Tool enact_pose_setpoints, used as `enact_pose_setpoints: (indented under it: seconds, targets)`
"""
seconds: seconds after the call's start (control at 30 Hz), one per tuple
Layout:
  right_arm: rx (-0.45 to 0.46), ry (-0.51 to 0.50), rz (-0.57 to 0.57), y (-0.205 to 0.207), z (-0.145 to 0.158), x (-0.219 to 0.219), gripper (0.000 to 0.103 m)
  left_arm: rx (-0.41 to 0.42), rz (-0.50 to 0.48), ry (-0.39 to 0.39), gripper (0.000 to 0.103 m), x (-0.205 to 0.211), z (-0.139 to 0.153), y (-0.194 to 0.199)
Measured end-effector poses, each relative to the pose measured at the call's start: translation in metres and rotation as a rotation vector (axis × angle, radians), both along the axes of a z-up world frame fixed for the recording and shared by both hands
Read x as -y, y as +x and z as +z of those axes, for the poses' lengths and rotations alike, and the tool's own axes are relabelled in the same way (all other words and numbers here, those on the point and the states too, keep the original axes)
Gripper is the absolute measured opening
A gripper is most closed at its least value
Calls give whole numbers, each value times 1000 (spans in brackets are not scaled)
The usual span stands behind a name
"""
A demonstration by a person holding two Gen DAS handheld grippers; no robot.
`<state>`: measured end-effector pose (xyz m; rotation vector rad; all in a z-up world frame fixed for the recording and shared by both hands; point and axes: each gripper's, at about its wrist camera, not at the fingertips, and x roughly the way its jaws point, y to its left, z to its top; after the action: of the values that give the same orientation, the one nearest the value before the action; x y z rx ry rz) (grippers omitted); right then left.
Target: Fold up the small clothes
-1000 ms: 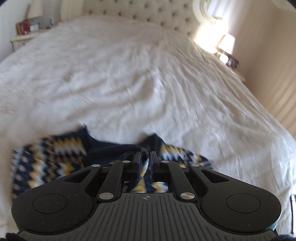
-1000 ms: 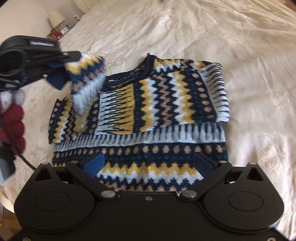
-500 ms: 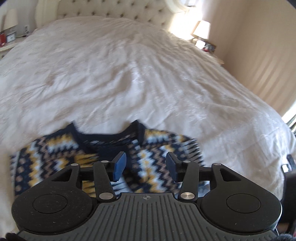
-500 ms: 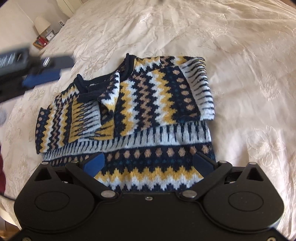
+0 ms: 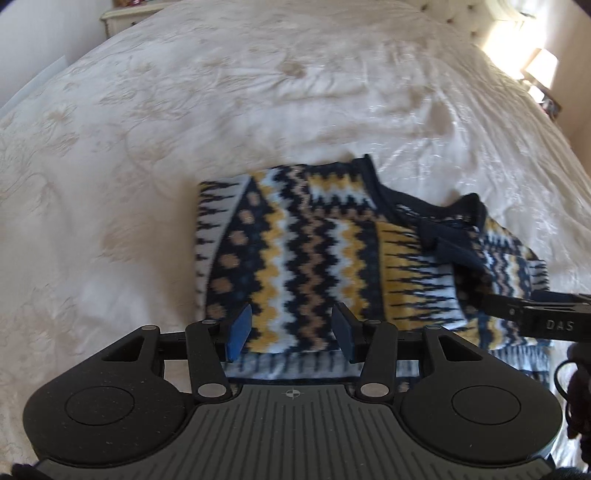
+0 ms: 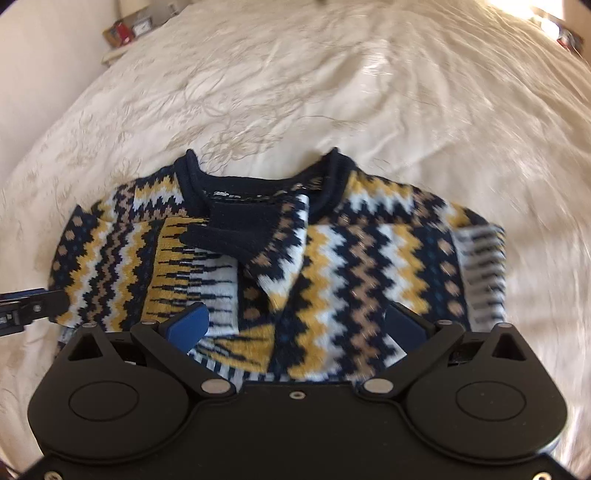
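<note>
A small knitted sweater (image 5: 332, 251) with navy, yellow, white and tan zigzags lies on the bed, both sleeves folded in over the chest. It also shows in the right wrist view (image 6: 295, 266), neckline away from me. My left gripper (image 5: 291, 334) is open and empty, just above the sweater's left side. My right gripper (image 6: 295, 328) is wide open and empty over the sweater's lower part. The right gripper's finger shows at the right edge of the left wrist view (image 5: 535, 314). The left gripper's finger shows at the left edge of the right wrist view (image 6: 33, 306).
A cream embroidered bedspread (image 5: 221, 110) covers the whole bed. A bedside table (image 6: 122, 33) with small items stands at the far left. A lit lamp (image 5: 543, 66) stands at the far right by the tufted headboard.
My left gripper let go of the sleeve, which now lies folded on the chest, opened, and swung round to the sweater's left side. My right gripper stayed open and moved closer over the sweater.
</note>
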<state>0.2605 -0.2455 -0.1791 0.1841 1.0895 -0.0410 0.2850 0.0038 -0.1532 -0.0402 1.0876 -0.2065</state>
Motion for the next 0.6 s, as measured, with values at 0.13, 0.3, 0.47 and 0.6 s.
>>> enact_pose_setpoints:
  seconds: [0.13,0.3,0.47,0.6]
  targets:
    - [-30,-104,84,24,-17,-11,88,-5,14,7,46,-7,-4,4]
    - [-37,-136,-35,27,-22,21,75,-6,19,4,46,-8,-8,9]
    - [-43,-41,-173,3,-19,61,75,-15,25,4,46,-8,-12,12]
    - [-28,53,-214,-12,-19,79,74,-26,45,2,46,-11,-15,14]
